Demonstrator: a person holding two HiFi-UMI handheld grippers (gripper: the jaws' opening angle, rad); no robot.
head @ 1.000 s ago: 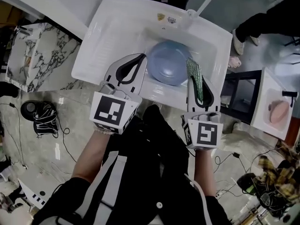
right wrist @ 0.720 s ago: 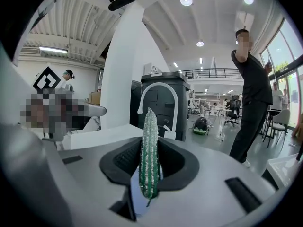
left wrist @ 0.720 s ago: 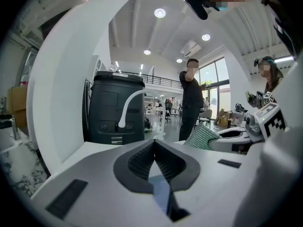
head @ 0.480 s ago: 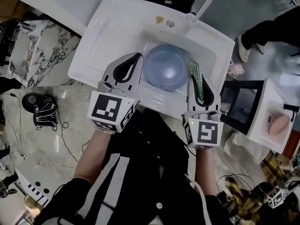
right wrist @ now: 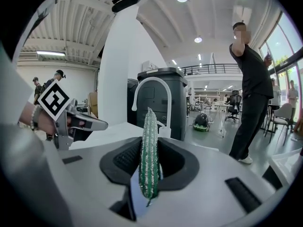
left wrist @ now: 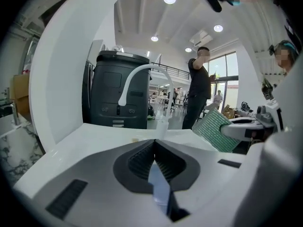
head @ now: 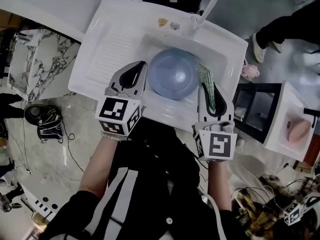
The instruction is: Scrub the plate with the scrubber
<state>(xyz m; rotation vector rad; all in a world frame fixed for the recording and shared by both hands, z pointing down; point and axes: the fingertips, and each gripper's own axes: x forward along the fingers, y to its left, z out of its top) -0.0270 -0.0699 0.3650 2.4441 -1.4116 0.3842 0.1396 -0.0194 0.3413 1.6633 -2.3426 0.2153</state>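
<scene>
a round pale blue plate point(head: 173, 74) lies flat in the basin of a white sink point(head: 125, 29), below the sink's curved white tap point(head: 210, 1). at the basin's left edge the left claw point(head: 141, 69) is clenched, its ribbed pads pressed together and its tip just beside the plate's left rim. a thin pale blue sliver shows in the slit behind the pads; whether that is the plate's rim cannot be told. at the basin's right side the right claw point(head: 211, 95) is clamped on a flat green glittery scrubber point(head: 204, 76), held on edge. the scrubber juts past the claw's tip towards the sink's back wall, just beside the plate's right rim. contact between scrubber and plate cannot be made out.
</scene>
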